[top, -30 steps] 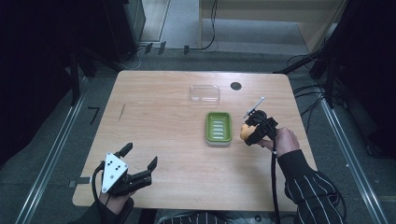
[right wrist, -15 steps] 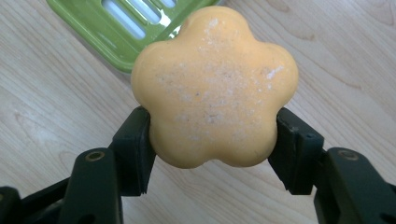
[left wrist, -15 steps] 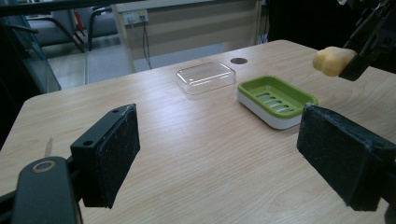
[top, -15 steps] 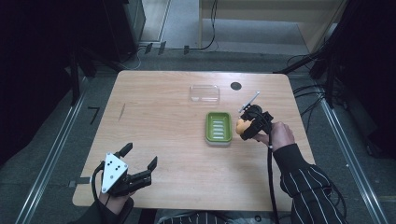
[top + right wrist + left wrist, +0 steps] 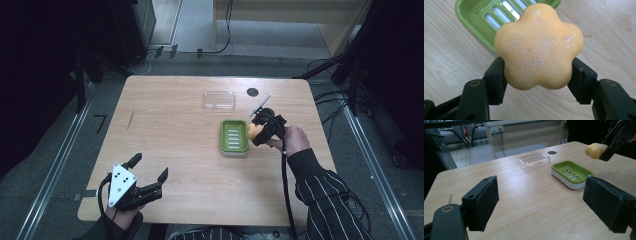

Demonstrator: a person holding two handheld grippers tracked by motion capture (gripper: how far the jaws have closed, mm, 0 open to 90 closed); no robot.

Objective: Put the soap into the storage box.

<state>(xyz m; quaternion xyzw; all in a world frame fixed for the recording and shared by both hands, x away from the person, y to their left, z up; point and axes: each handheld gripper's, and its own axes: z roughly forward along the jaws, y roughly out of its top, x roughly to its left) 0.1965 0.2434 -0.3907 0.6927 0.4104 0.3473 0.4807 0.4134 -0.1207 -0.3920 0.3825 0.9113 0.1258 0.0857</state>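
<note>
Soap (image 5: 539, 46) in right gripper (image 5: 257, 132), beside dish (image 5: 234, 137) edge.

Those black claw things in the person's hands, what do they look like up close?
Both are black, with two jaws ending in flat, rough dark pads. The left gripper carries a grey three-cornered plate with black dots. A black cable trails from the right gripper past a dark sleeve with thin white stripes.

We note a light wooden table (image 5: 165, 130) on grey floor (image 5: 45, 165) | metal rails (image 5: 55, 165) run beside both table sides | cables (image 5: 225, 30) trail beyond the far edge | pale wooden cabinet (image 5: 280, 10) behind | surroundings dark.
</note>
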